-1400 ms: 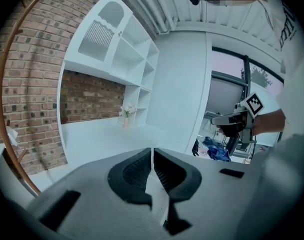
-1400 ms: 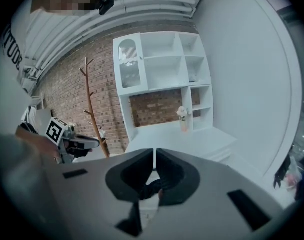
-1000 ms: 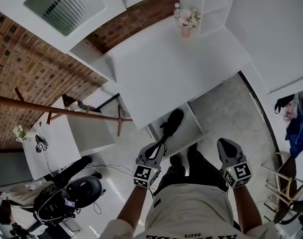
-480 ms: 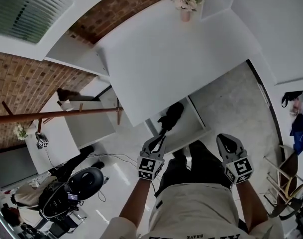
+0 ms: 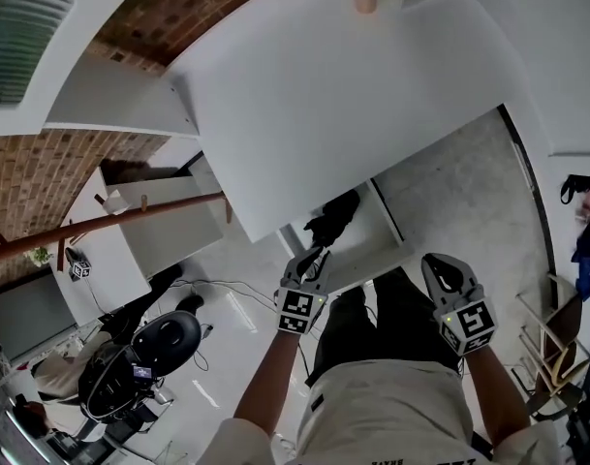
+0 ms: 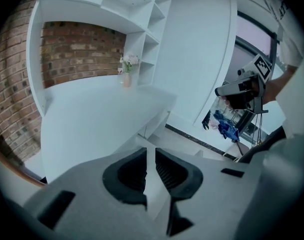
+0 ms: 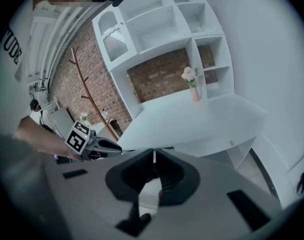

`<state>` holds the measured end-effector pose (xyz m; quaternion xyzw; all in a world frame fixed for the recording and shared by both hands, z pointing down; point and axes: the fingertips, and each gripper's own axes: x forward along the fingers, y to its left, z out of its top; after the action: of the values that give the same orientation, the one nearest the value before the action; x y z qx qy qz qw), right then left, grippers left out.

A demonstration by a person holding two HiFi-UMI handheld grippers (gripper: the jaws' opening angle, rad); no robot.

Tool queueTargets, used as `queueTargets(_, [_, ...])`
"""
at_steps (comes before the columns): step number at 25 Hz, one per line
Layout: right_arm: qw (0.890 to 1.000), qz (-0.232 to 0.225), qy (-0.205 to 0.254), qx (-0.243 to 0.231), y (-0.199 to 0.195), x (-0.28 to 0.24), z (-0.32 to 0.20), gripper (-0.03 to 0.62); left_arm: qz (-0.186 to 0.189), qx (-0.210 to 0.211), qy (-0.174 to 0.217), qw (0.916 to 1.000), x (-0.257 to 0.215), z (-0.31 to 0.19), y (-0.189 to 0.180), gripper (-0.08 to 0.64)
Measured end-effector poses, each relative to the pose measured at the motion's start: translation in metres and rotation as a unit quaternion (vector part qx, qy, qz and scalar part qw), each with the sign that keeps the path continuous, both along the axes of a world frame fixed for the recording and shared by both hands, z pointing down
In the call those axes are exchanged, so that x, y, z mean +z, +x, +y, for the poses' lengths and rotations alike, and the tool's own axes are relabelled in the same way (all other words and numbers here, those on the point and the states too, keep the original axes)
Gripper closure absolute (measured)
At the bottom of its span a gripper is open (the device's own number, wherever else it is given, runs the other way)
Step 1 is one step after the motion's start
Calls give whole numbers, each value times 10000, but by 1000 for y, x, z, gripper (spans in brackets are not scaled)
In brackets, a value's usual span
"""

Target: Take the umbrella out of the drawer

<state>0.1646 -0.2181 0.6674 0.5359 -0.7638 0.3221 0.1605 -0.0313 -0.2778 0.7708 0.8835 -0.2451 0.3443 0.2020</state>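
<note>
Desk top (image 5: 314,114): plain white; drawer (image 5: 372,238) beneath it the same white. Umbrella (image 5: 333,219) in the drawer: black. Wall (image 5: 183,8): red-brown brick, pale mortar lines. Floor (image 5: 459,187): light grey, faintly speckled. Left gripper (image 5: 316,255) and right gripper (image 5: 438,264): grey bodies, black pads, cubes patterned in black-and-white squares. Coat stand (image 5: 110,223): brown wood. Vase (image 5: 364,0): pinkish, with pale flowers. Person's shirt (image 5: 391,405): beige. Trousers (image 5: 362,320): black.

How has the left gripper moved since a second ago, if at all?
Yes. The left gripper has drawn closer to the umbrella lying in the drawer.
</note>
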Motion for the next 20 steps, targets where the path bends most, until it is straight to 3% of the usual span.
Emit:
queueTargets(3, [9999,-23,-71,-74,1,12,-6,557,-147,70,-109,9998,18,-5,6,462])
queueTargets(10, [9994,-164,-285,-75,-2,35,-6,557,-611,314,-362,9970,70,-4,10,425])
queueTargets(20, [9985,-274,-457,-90,-1,64,-8,557,-1501,470,-672,9853,153,-5,-2,322])
